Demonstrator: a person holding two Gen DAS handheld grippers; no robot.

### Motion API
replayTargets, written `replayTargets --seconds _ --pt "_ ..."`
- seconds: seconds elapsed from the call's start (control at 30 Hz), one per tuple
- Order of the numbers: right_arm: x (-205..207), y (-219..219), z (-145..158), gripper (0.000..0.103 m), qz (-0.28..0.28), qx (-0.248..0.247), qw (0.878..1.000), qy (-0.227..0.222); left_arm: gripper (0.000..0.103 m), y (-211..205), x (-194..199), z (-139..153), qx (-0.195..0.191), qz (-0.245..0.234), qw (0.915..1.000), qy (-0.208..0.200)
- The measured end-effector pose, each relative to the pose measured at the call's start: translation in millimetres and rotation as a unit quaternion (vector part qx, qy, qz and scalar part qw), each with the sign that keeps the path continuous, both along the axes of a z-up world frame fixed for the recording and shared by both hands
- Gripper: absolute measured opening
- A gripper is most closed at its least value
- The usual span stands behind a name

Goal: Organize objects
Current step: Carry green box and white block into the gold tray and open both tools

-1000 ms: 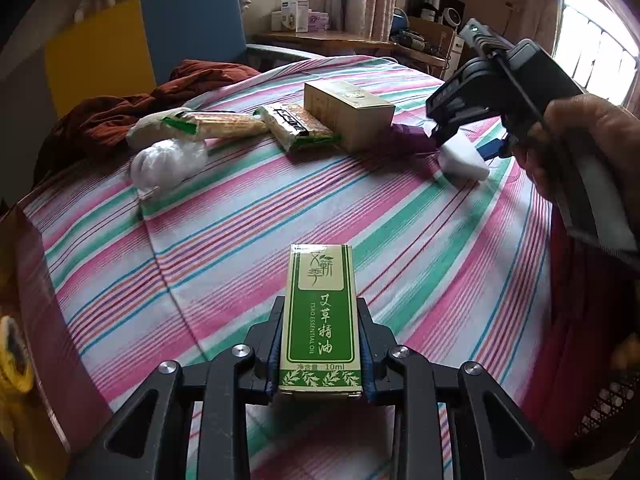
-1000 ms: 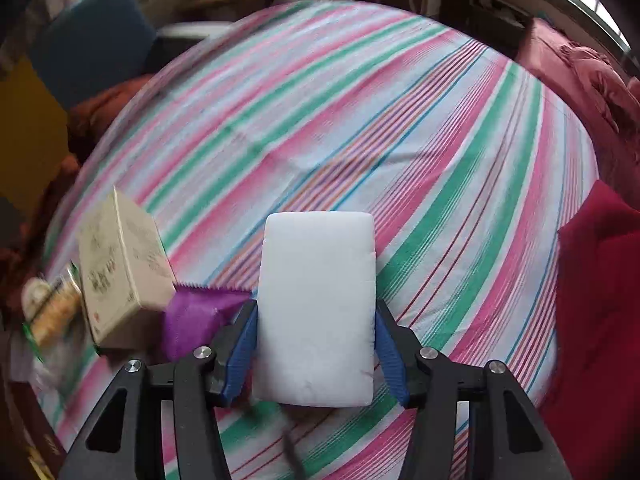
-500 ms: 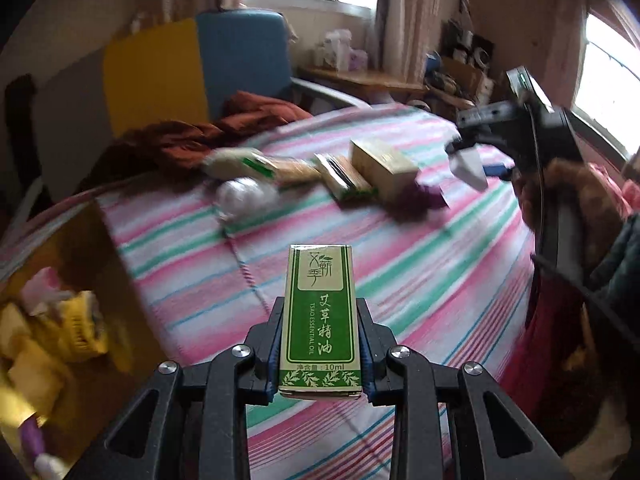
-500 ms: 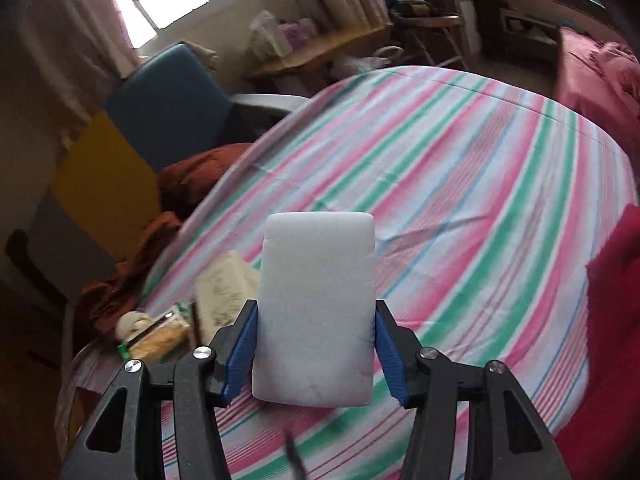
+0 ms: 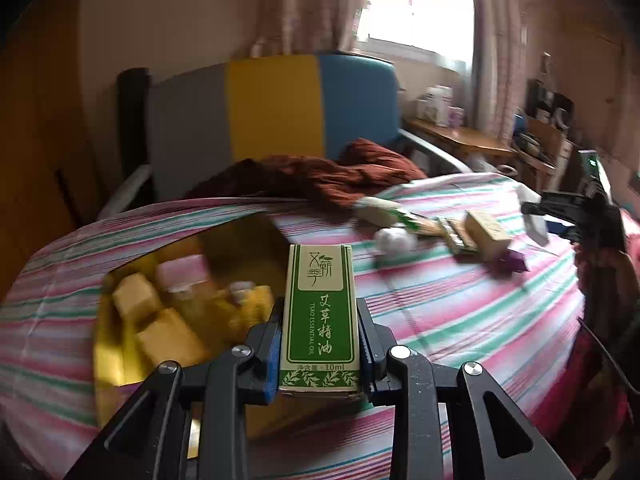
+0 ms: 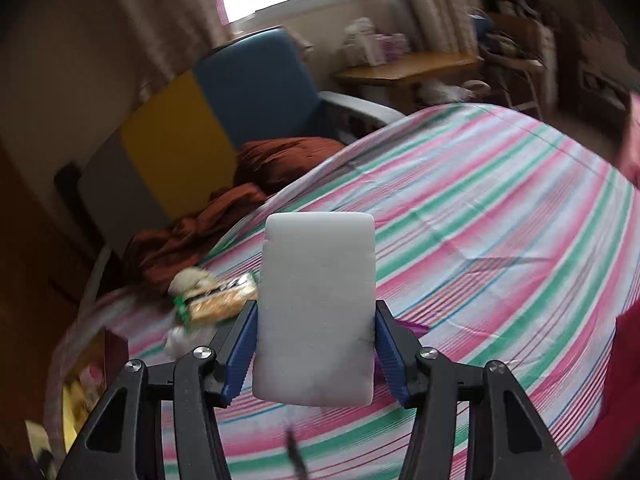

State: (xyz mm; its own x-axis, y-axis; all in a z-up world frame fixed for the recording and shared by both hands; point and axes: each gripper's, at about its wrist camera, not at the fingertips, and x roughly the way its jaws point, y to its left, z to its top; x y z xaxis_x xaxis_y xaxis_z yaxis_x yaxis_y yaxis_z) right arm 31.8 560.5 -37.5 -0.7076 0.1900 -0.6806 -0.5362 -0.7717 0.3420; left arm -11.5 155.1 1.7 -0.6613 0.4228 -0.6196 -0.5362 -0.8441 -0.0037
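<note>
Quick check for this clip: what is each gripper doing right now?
Left gripper: shut on the green box.
Right gripper: shut on the white block.

A home bedroom — striped bedsheet (image 6: 480,208), curtained window (image 5: 416,4), armchair (image 5: 276,112).

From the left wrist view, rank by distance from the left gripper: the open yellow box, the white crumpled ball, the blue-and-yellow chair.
1. Open yellow box, just left of the left gripper.
2. White crumpled ball, ahead and right on the striped cloth.
3. Blue-and-yellow chair, behind the table.
</note>
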Motion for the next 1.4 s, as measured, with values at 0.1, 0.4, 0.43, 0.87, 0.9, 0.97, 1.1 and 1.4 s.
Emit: replayTargets --seconds 0.1,0.4,0.43,0.87,0.9,0.97,1.1,1.4 --pt "-6 -31 11 0.056 0.043 0.021 0.999 0.001 0.031 -22 -5 -1 0.002 0.027 0.9996 -0.003" --pt "-33 -159 39 0.056 0.214 0.032 0.976 0.026 0.031 -77 -19 -17 0.014 0.100 0.9945 -0.028" --pt "-36 -173 39 0.056 0.231 0.026 0.972 0.027 0.031 -85 -21 -18 0.019 0.109 0.9934 -0.031" --pt "-78 -319 12 0.056 0.381 -0.012 0.925 0.000 0.031 -161 -35 -33 0.060 0.194 0.9769 -0.065" --pt "-80 -323 11 0.056 0.385 -0.012 0.923 -0.002 0.031 -164 -36 -34 0.064 0.198 0.9757 -0.069" --pt "-82 -334 7 0.056 0.393 -0.008 0.920 -0.009 0.031 -165 -39 -36 0.070 0.198 0.9747 -0.076" --pt "-88 -341 -1 0.056 0.401 -0.010 0.916 -0.017 0.031 -161 -42 -36 0.073 0.194 0.9755 -0.074" --pt "-98 -354 -17 0.068 0.409 -0.009 0.911 -0.048 0.040 -151 -45 -39 0.053 0.200 0.9763 -0.063"
